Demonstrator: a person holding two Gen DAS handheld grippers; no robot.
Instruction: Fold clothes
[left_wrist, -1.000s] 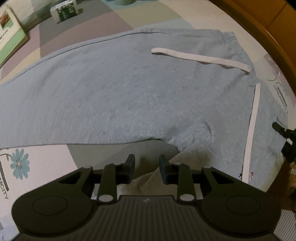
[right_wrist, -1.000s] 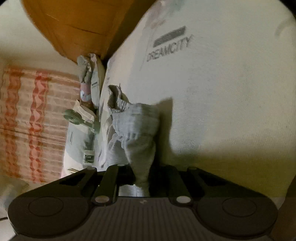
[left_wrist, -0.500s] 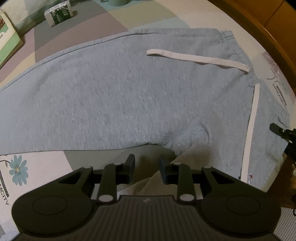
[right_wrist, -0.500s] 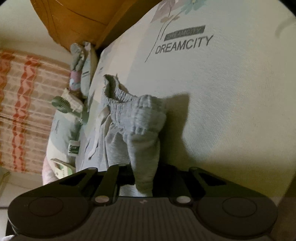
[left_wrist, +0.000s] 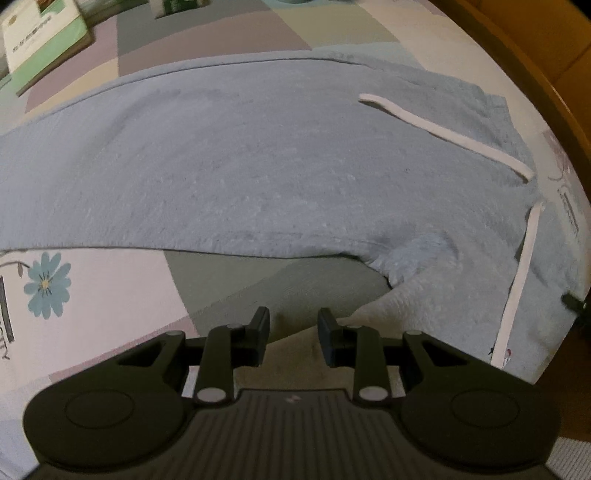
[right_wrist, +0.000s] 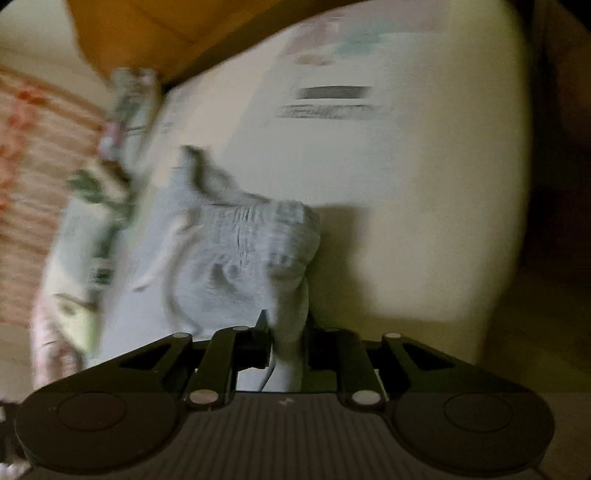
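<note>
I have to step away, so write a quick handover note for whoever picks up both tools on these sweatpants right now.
Left tool: open, nothing between its jaws, poised over the bedsheet just short of the crotch of the grey sweatpants.
Right tool: jaws have just been opening; a bunched bit of the waistband sits between them, grip uncertain in the blur.
Sweatpants lie spread on the bed, white drawstring loose on top.
Done: laid out flat. Left: every fold.

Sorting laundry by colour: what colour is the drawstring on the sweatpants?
White, against the light grey-blue sweatpants; the drawstring shows best in the left wrist view.
</note>
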